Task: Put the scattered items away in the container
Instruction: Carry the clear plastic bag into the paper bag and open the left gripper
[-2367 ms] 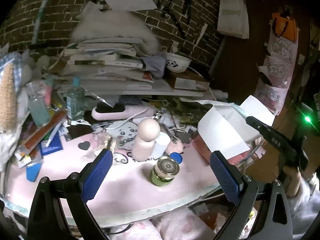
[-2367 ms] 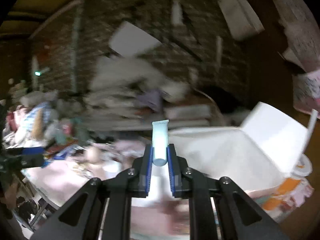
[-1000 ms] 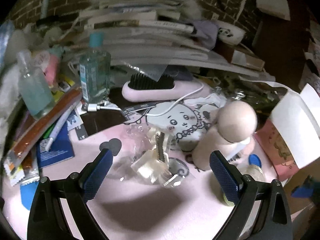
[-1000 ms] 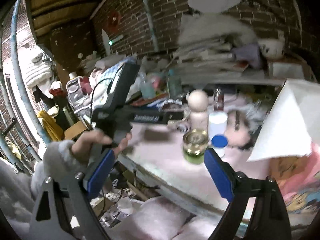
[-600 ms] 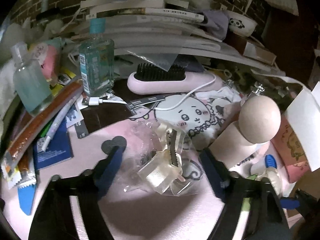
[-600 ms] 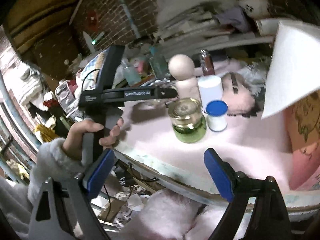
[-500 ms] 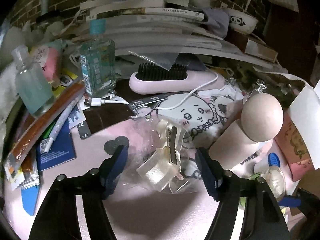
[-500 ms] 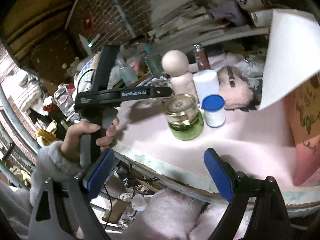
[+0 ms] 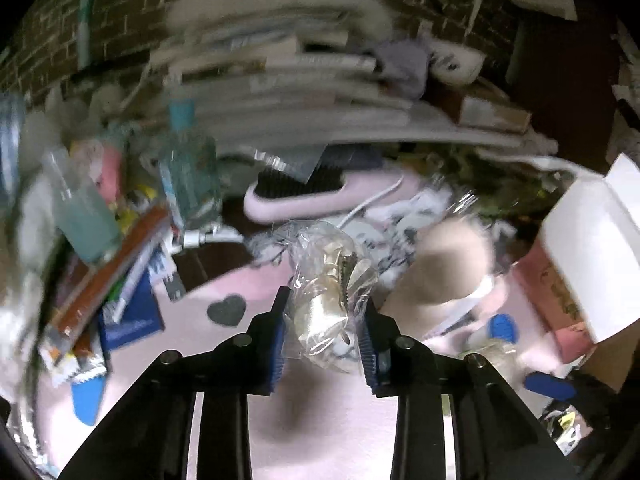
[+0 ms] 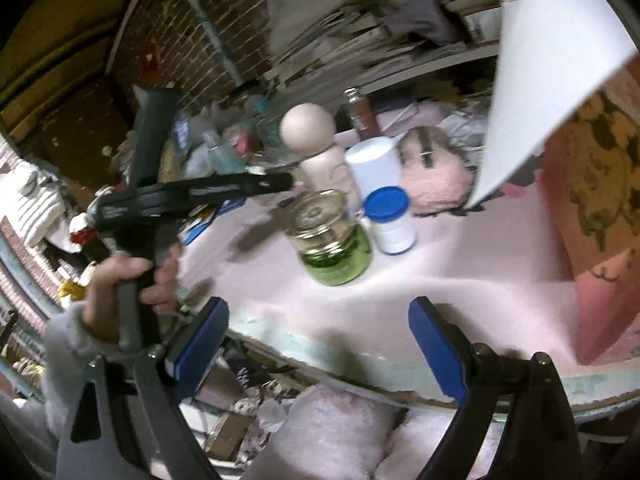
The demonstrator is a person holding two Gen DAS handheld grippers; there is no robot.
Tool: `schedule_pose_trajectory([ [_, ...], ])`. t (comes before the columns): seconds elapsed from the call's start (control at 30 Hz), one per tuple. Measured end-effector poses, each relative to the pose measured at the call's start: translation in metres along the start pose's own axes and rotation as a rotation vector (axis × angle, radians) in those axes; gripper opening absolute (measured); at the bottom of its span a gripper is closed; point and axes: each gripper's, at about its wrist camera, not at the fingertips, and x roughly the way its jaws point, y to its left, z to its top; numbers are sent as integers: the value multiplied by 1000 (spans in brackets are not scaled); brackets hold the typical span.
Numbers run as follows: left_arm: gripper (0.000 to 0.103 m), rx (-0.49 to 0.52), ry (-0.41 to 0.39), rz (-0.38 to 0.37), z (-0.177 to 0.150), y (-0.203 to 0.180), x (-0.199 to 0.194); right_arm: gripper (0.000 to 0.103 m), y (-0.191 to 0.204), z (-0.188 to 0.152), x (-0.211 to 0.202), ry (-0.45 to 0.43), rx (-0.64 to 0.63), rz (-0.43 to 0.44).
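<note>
Brick walls and a sagging stack of books and papers (image 9: 288,92) back a cluttered pink table top (image 10: 460,264). Over it, the left gripper (image 9: 324,320) has its blue-padded jaws closing on a crinkly clear plastic bag holding cream-coloured hair clips (image 9: 332,288); the bag sits between the pads, which press its sides, and it bulges up above the fingertips. Behind it lie a pink hairbrush with black bristles (image 9: 320,192) and a white cable, with a teal-capped clear bottle (image 9: 188,168) to the left. A pale wooden peg doll with a round head (image 10: 316,148) stands just right of the bag, beside a white cylinder, a small white jar with a blue lid (image 10: 390,220) and a green glass jar with a gold lid (image 10: 332,240). The right gripper (image 10: 320,340) hangs at the near table edge with its jaws spread wide and nothing between them. A white-flapped pink patterned box (image 10: 592,168) stands open at the right of the table.
</note>
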Motion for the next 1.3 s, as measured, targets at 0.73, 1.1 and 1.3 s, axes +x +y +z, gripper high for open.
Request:
schedule_pose_trajectory([
  [0.73, 24, 333, -21, -364, 72, -195, -63, 91, -8, -7, -14, -65, 55, -61],
  [1.1, 39, 400, 125, -311, 58, -250, -14, 91, -21, -8, -24, -93, 92, -84],
  [1.3, 65, 434, 92, -311, 52, -256, -16, 91, -29, -5, -27, -110, 122, -104],
])
